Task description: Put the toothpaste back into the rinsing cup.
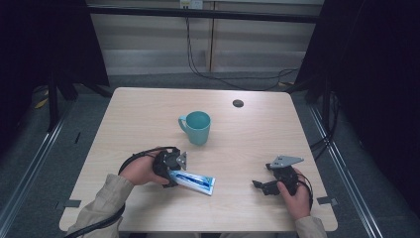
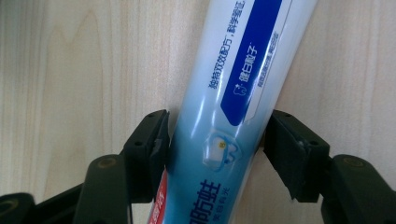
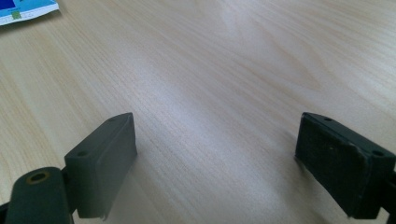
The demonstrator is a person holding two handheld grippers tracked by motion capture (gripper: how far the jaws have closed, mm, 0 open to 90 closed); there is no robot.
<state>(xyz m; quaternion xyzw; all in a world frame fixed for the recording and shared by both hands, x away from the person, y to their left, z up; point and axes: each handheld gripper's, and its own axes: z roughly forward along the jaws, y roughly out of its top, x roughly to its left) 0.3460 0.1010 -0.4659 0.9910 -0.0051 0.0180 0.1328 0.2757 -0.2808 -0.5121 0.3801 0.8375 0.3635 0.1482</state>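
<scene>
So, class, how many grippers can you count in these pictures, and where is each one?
2. The left gripper sits at the table's near left, closed around a toothpaste tube. The right gripper is at the near right, open over bare wood.

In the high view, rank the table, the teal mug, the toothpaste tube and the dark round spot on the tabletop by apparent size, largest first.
1. table
2. teal mug and toothpaste tube: too close to rank; the tube's near end is hidden in the left gripper, and it lies nearer the camera.
3. dark round spot
</scene>
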